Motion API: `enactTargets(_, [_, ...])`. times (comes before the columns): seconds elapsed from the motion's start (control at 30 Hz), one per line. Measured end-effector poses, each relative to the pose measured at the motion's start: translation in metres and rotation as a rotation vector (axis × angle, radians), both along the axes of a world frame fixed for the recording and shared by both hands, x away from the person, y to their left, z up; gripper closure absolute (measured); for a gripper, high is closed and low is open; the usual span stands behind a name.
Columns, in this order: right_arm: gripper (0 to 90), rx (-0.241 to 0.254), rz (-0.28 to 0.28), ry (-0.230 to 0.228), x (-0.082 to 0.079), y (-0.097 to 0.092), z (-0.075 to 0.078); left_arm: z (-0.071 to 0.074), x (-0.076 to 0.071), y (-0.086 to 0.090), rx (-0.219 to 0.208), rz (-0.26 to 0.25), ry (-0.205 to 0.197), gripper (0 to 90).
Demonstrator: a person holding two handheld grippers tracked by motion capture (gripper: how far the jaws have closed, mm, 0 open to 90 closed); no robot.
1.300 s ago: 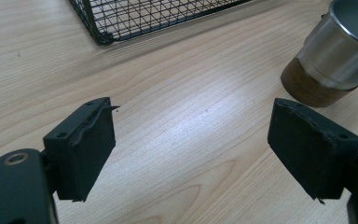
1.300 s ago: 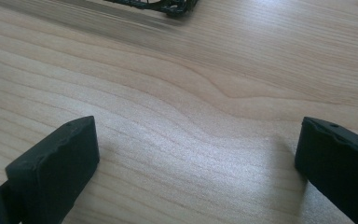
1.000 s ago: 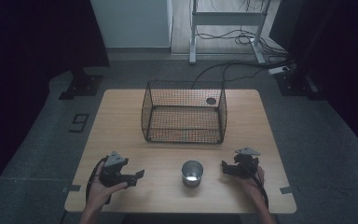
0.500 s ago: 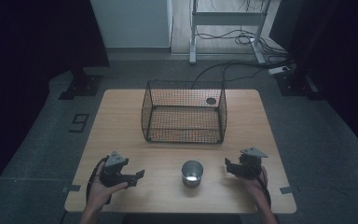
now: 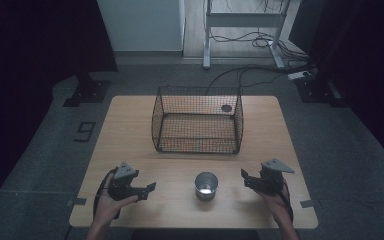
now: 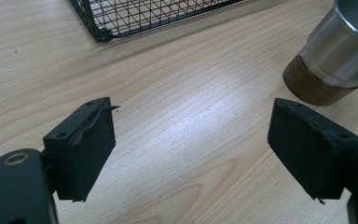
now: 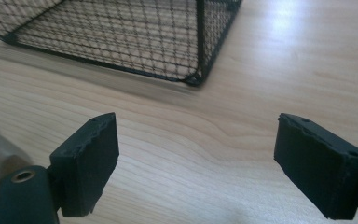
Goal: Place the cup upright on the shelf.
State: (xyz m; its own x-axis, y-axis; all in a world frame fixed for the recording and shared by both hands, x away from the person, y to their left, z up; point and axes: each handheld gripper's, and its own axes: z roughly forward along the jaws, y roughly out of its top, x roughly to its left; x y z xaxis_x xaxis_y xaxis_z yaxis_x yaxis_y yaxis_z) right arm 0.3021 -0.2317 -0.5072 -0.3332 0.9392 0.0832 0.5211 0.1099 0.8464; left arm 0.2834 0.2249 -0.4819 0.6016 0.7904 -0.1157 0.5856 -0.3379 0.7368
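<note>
The metal cup (image 5: 206, 185) is sitting near the table's (image 5: 130, 130) front edge — at six o'clock from the wire basket (image 5: 198, 120). The left gripper (image 5: 147, 190) and right gripper (image 5: 245, 177) are waiting at nine and three o'clock of it, jaws wide — probably ready to grab.

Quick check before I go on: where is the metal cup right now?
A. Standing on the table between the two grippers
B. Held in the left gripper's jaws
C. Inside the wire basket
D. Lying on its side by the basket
A: the metal cup stands upright on the table, between the left gripper and the right gripper, both with jaws open, in front of the wire basket.
</note>
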Motion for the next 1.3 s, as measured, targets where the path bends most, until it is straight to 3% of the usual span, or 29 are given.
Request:
enactTargets(0.33, [13.7,0.001,0.075,-0.057,-0.016,0.018,0.022,0.001,0.000,0.001,-0.004,0.005,-0.002,15.3])
enactTargets(0.63, [13.5,0.005,0.136,-0.082,-0.025,0.034,0.032,0.000,0.000,0.000,-0.002,0.000,0.001,15.3])
enactTargets(0.93, [13.2,0.023,0.200,-0.083,-0.026,0.054,0.037,0.001,-0.001,0.000,-0.004,-0.001,-0.002,15.2])
enactTargets(1.13, [12.9,0.049,0.255,-0.059,-0.026,0.069,0.037,0.002,-0.001,0.001,-0.004,0.000,-0.004,15.2])
enactTargets(1.3, [12.7,0.042,0.277,-0.053,-0.027,0.077,0.035,0.002,-0.001,0.000,-0.004,-0.004,-0.004,15.2])
